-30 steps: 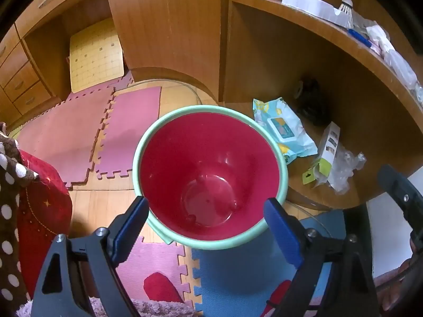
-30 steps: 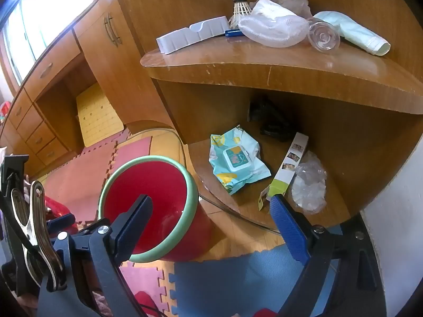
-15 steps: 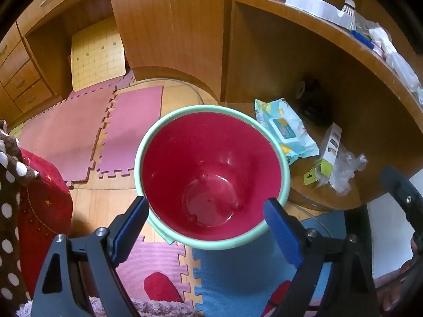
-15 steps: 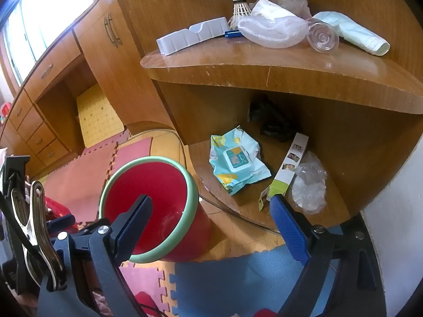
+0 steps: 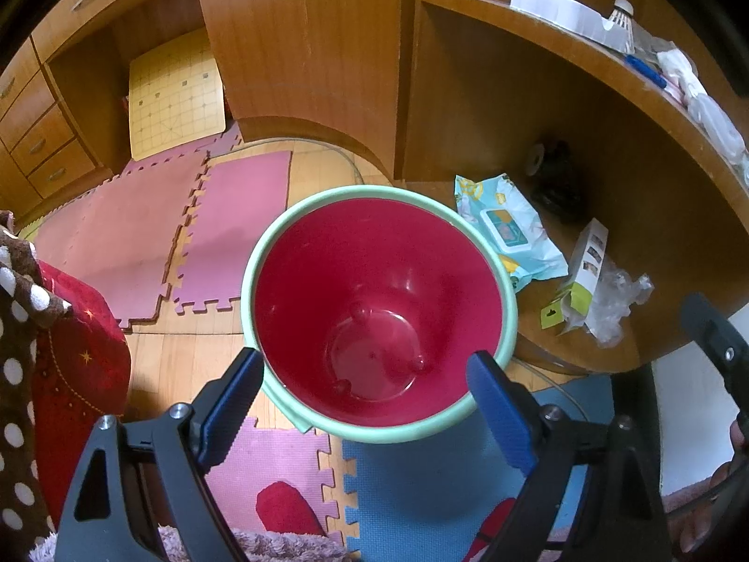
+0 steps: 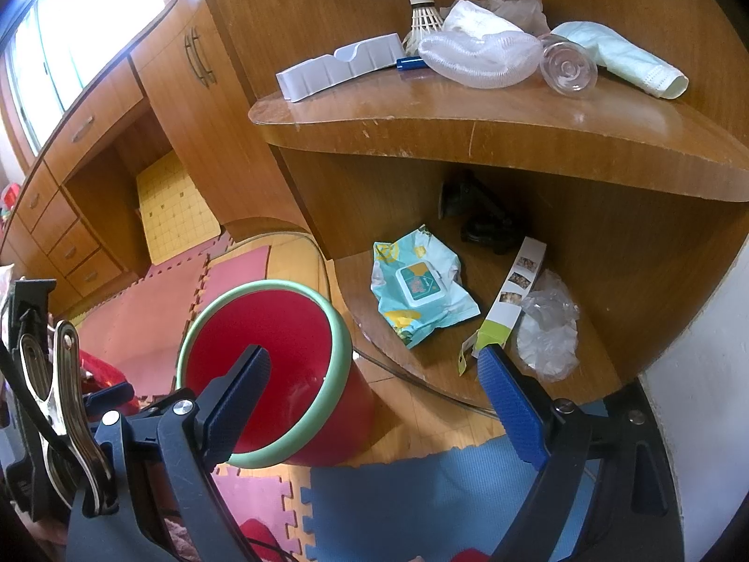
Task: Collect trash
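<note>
Red bin (image 5: 379,309) with green rim stands on floor mats (image 5: 224,239), just beside lower shelf (image 6: 421,360), inside bare. Left gripper (image 5: 363,393) hovers over bin, jaws wide apart, holding nothing. Right gripper (image 6: 374,384) likewise spread wide, empty, aimed at lower shelf. On that shelf: wet-wipes pack (image 6: 421,288), slim carton (image 6: 510,299), crumpled clear plastic (image 6: 547,332) touching carton. Upper shelf (image 6: 468,112) carries white tray (image 6: 341,65), shuttlecock (image 6: 423,14), mesh wrap (image 6: 477,58), clear cup (image 6: 569,68), pale mask (image 6: 627,63).
</note>
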A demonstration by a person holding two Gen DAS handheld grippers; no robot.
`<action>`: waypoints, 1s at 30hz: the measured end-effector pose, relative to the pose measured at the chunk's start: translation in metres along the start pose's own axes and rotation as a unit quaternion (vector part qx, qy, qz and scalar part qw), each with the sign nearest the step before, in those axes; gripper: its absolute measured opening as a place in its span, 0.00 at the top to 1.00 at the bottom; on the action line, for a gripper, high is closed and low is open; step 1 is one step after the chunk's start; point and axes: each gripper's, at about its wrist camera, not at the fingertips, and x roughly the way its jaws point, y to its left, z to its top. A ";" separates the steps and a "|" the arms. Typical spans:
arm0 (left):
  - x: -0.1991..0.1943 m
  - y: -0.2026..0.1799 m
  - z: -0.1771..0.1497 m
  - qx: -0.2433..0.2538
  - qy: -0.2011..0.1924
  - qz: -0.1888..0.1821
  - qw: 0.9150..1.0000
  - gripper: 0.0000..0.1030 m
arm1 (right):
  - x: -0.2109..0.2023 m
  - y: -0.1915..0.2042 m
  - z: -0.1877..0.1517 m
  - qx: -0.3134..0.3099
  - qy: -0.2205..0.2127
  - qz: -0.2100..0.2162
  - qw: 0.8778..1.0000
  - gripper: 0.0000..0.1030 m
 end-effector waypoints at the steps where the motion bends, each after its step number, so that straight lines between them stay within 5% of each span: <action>1: 0.000 0.000 0.000 0.000 0.000 0.000 1.000 0.11 | 0.000 0.000 0.000 0.000 0.000 0.000 1.000 0.10; 30: 0.001 0.002 0.001 0.001 0.002 0.000 1.000 0.11 | 0.000 -0.001 0.000 0.001 -0.001 0.000 1.000 0.10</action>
